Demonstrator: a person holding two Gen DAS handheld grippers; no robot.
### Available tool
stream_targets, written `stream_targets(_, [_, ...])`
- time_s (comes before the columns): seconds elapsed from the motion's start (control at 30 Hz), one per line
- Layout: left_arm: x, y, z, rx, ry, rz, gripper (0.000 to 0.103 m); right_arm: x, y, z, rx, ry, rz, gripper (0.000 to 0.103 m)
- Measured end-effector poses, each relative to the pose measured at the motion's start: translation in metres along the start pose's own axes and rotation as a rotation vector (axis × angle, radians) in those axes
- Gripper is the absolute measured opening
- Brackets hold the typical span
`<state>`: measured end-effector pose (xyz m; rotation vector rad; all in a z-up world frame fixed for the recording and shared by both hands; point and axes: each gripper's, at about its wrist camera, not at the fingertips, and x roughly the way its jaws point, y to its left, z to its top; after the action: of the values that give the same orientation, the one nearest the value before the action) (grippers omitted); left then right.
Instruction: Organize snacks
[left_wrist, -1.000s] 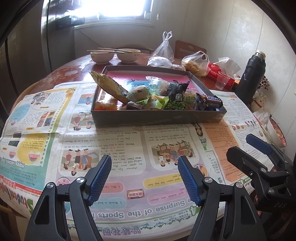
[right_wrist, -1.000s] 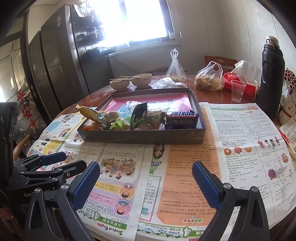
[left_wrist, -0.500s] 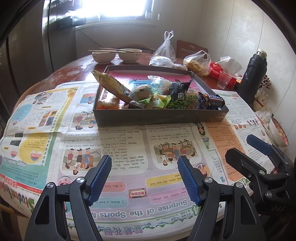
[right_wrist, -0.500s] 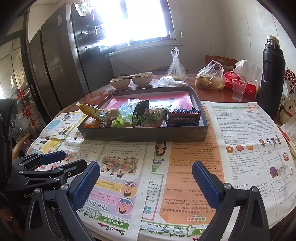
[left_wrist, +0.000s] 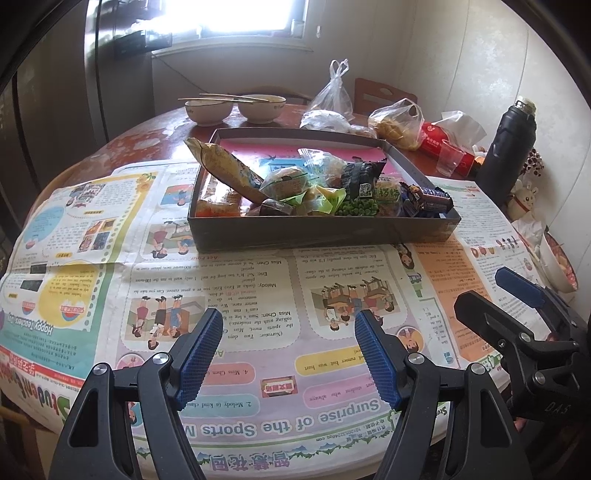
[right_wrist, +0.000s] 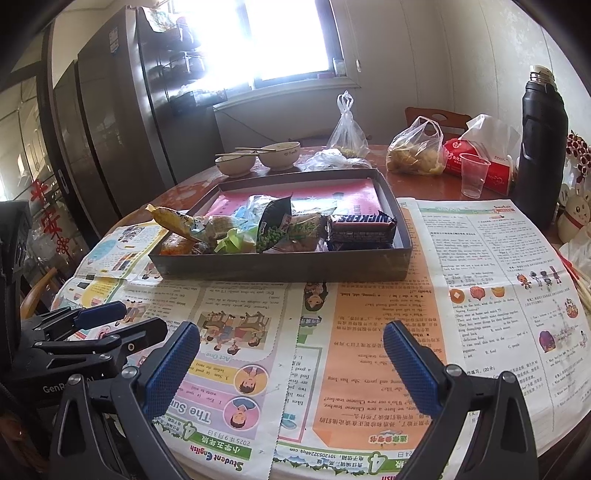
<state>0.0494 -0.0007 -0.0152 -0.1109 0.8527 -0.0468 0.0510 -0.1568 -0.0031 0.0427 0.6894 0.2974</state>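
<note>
Both grippers hover over the near edge of a round table, nothing between the pads of either one. Left gripper (left_wrist: 288, 347) has its jaws wide apart, blue pads empty, only the newspaper (left_wrist: 236, 295) visible below the gap. Right gripper (right_wrist: 291, 365) likewise spread wide and empty; it also shows at the right edge of the left wrist view, and the left one shows at the left edge of the right wrist view, so the two sit side by side, apart. Snacks are piled in a shallow dark box (left_wrist: 321, 232) lying on the newspaper, well beyond both grippers toward the table's middle. The pile crowds the box's near half; the far half shows a bare pink liner. In the pile: a yellow long packet (left_wrist: 225, 168) leaning up over the left rim, an orange packet (left_wrist: 216, 208) at near left, a green pea packet (left_wrist: 358, 206) near the middle, a Snickers bar (right_wrist: 364, 221) at the right end, plus several clear-wrapped pieces too jumbled to tell apart. Behind the box on bare red tabletop: two bowls (left_wrist: 236, 109) with chopsticks laid across, two knotted plastic bags (left_wrist: 397, 123), a red tissue pack (right_wrist: 480, 166), a clear plastic cup (right_wrist: 472, 175). A black thermos flask (right_wrist: 541, 147) stands upright at far right, off the paper. A dark fridge (right_wrist: 110, 122) stands left of the bright window.
</note>
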Motion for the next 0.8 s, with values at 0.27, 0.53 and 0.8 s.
stream_targets(0.27, [0.0000, -0.0005, -0.0006, 0.001, 0.000, 0.004, 0.075, 0.0011, -0.0006, -0.0003, -0.001, 0.002, -0.002, 0.101])
stream_targets(0.53, [-0.0002, 0.0001, -0.0008, 0.001, -0.001, 0.006, 0.075, 0.0001, -0.0012, -0.0003, -0.001, -0.002, -0.006, 0.101])
stream_targets(0.8, [-0.0009, -0.0001, -0.0007, 0.004, -0.003, 0.007, 0.075, -0.0010, -0.0006, -0.0004, -0.001, -0.003, -0.008, 0.101])
